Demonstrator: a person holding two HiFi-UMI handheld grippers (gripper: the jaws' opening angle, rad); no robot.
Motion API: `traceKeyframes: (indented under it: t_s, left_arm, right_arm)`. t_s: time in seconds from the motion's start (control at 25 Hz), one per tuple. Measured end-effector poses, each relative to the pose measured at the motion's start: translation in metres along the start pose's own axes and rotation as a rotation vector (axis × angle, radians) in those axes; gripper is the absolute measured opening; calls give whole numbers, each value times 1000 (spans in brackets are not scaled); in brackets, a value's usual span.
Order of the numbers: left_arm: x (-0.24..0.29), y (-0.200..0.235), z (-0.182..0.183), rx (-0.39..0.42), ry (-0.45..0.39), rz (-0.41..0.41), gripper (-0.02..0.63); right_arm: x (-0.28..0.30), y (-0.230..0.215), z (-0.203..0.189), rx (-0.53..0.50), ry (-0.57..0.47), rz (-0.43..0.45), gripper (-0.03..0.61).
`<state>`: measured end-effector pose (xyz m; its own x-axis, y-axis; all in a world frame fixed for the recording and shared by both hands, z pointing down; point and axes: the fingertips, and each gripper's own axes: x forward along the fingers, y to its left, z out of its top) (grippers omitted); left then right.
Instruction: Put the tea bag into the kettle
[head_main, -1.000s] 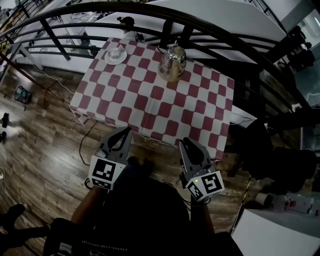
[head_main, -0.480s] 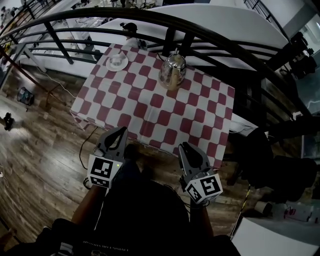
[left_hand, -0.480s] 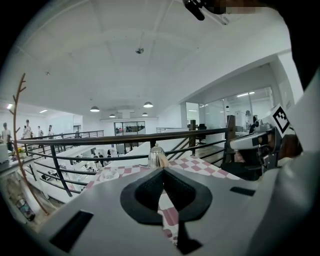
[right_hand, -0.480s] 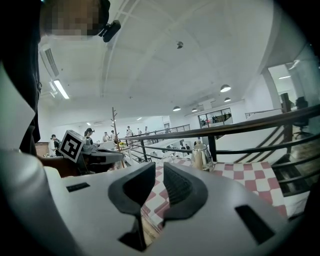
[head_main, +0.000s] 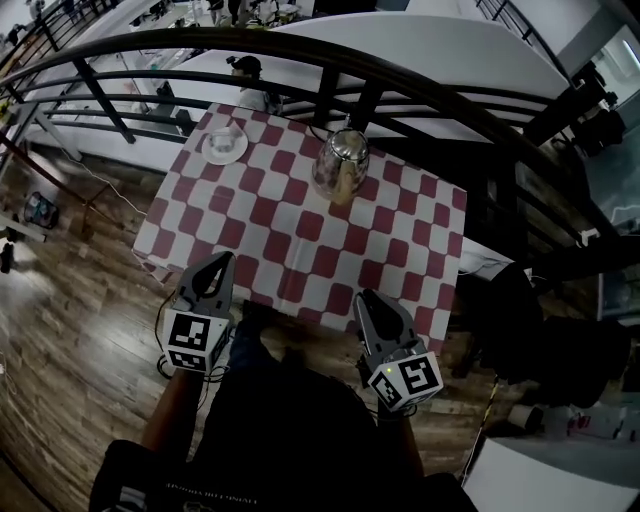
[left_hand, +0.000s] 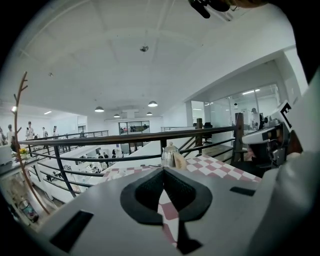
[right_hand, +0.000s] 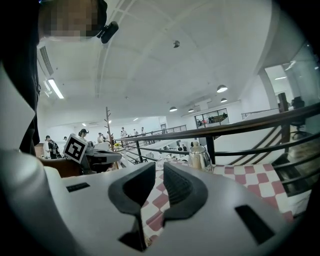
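Observation:
A shiny metal kettle stands at the far side of the red-and-white checked table. It also shows in the left gripper view as the kettle and in the right gripper view as the kettle. A tan packet, possibly the tea bag, leans against its side. My left gripper is at the table's near edge, shut and empty, its tips meeting at the left gripper. My right gripper is over the near edge too. The right gripper has its jaws slightly apart, with nothing between them.
A white cup on a saucer sits at the table's far left corner. A black curved railing runs behind the table. Wooden floor lies to the left, and dark chairs stand to the right.
Both grippers have come closer to the table's near edge, the left one also shifting left in the picture. The jaws look the same as before.

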<state>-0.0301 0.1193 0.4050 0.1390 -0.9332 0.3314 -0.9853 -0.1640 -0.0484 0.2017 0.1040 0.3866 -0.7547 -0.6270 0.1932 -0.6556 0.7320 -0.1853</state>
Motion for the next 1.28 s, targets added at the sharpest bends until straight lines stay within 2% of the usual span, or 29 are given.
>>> traceKeyframes:
  t_s: [0.68, 1.28]
  left_arm:
    - [58, 76, -3, -19, 58, 15, 6]
    - [102, 129, -7, -31, 92, -27, 6]
  right_arm:
    - [81, -13, 16, 14, 31, -11, 57]
    - [135, -11, 23, 16, 78, -54, 57]
